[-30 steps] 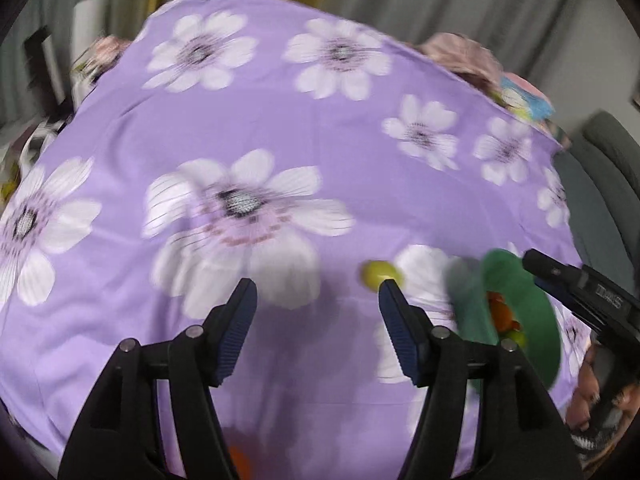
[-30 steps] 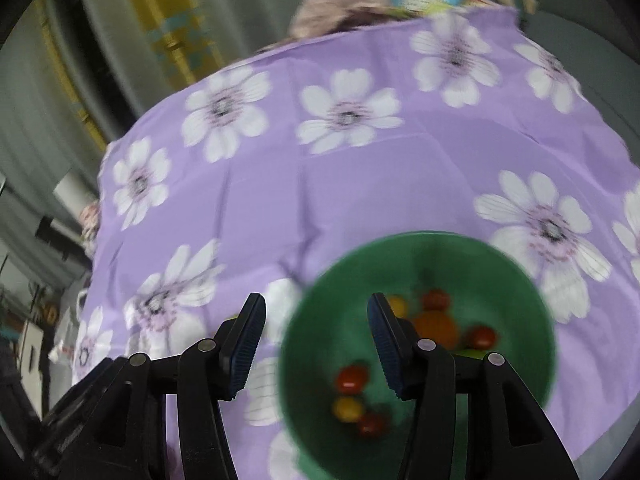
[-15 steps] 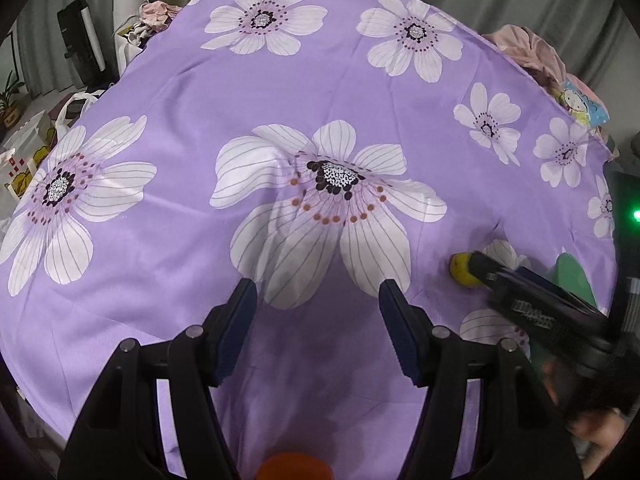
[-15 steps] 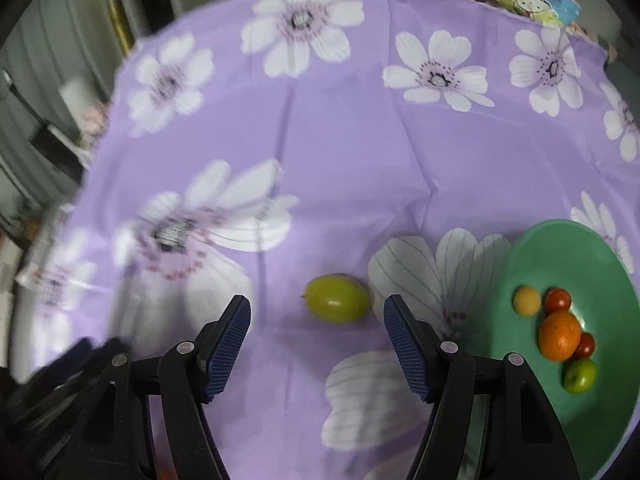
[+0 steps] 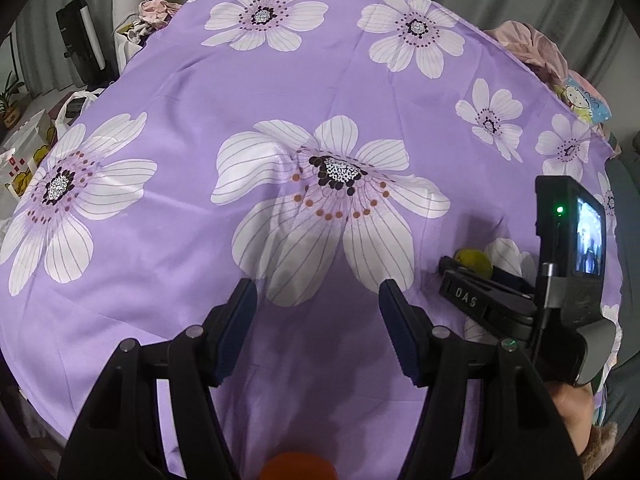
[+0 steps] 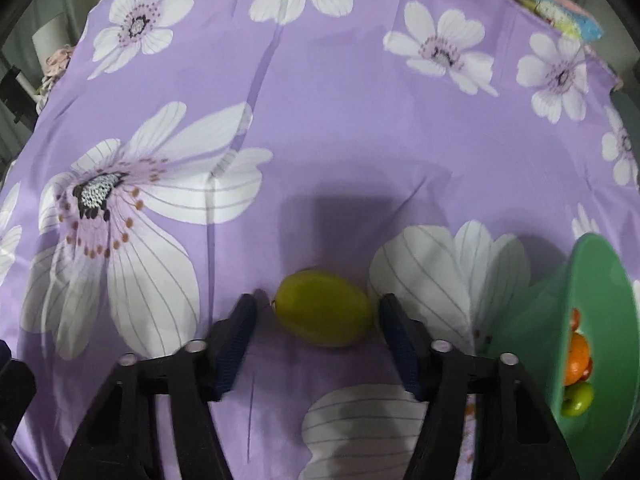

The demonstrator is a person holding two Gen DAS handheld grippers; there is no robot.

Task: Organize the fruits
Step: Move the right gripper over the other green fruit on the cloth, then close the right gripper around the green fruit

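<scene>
A yellow-green oval fruit (image 6: 325, 308) lies on the purple flowered cloth (image 6: 320, 120). My right gripper (image 6: 318, 312) is open with the fruit between its two blue pads, its right end almost at the right pad. The fruit also shows in the left wrist view (image 5: 475, 262), partly hidden behind the right gripper's body (image 5: 520, 300). A green bowl (image 6: 600, 280) at the right edge holds several small fruits, among them an orange one (image 6: 578, 360) and a green one (image 6: 578, 400). My left gripper (image 5: 318, 304) is open and empty above the cloth. An orange fruit (image 5: 298, 467) peeks in at the bottom edge below it.
The cloth covers a round table that falls away on all sides. Bundled pink fabric and a cartoon-print item (image 5: 576, 96) lie at the far right edge. Boxes and bags (image 5: 36, 136) stand on the floor to the left.
My right gripper has swung left from over the bowl and come down around the yellow-green fruit. The left gripper's view has shifted; the right gripper now fills its right side.
</scene>
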